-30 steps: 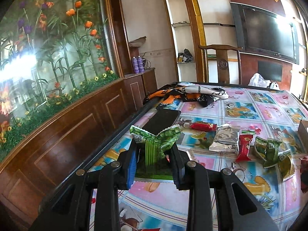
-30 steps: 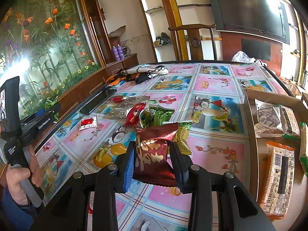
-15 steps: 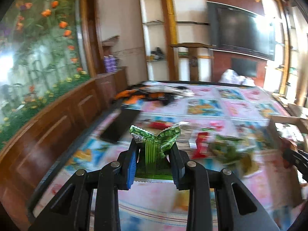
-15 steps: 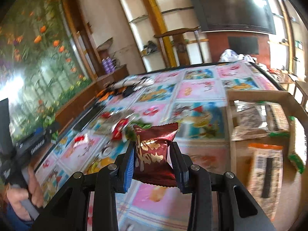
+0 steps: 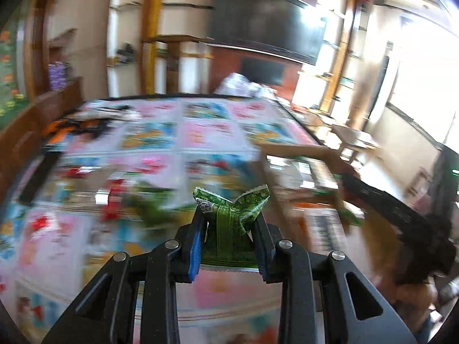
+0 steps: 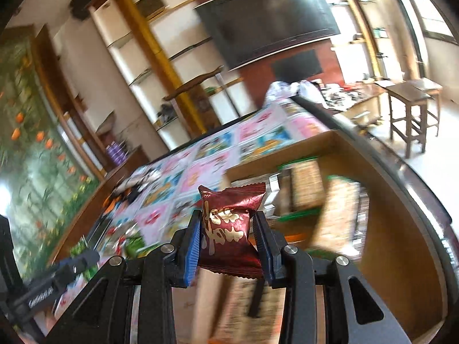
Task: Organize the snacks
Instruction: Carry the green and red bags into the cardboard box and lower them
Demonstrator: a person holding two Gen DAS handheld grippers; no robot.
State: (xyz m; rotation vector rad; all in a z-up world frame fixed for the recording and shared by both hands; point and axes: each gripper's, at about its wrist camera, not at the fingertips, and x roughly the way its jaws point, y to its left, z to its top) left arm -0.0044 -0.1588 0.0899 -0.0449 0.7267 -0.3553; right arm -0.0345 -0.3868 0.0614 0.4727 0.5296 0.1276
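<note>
Green packet (image 5: 229, 223) clamped in left gripper (image 5: 229, 230); maroon packet (image 6: 228, 229) clamped in right gripper (image 6: 226, 238), over cardboard box (image 6: 401, 258).
Crinkly film, light, slippery; mid-body pinch suits. Box contents blurred, probably packets.

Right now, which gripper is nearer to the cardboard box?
Right. The right gripper, holding the red packet, hangs over the cardboard box; the left gripper, holding the green packet, is beside it over the tablecloth.
</note>
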